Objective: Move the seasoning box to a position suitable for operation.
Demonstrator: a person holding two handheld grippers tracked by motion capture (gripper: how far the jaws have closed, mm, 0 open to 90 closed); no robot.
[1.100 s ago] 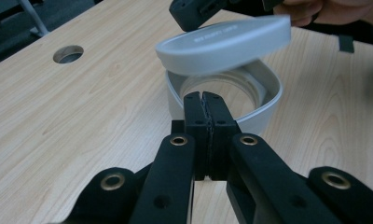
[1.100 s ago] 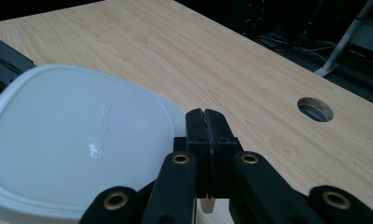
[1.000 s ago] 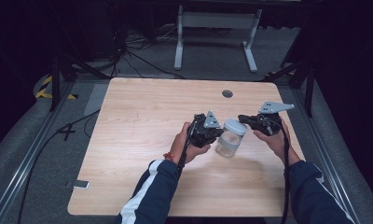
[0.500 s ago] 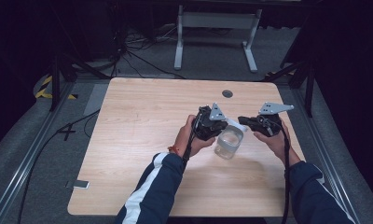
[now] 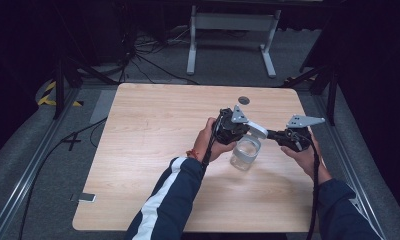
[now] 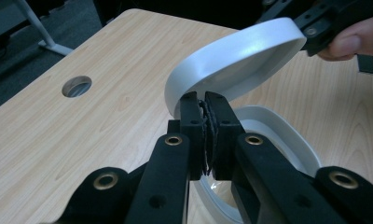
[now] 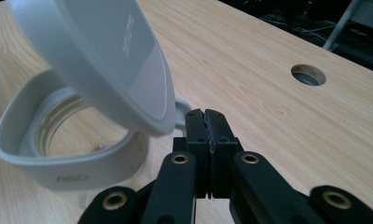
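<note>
Table [image 5: 153, 150] of pale wood carries a clear jar [image 5: 244, 154] with a white collar, standing upright toward the 3 o'clock side, between my two hands. My left gripper [image 5: 238, 131] sits just at the jar's 10 o'clock; seen along its own black jaws in the left gripper view, they are pressed together, their tips at the near edge of the white lid [image 6: 236, 63], though I cannot tell whether they pinch it. The lid is tilted up above the jar's open white rim [image 6: 287, 135], clear of it. My right gripper [image 5: 275, 134] reaches in from 3 o'clock. In the right gripper view its jaws are pressed together too, just beside the lid's [image 7: 105, 60] lower edge and the collar [image 7: 68, 158]; whether they touch either I cannot tell. A round hole [image 5: 244, 100] pierces the table at 12 o'clock from the jar.
</note>
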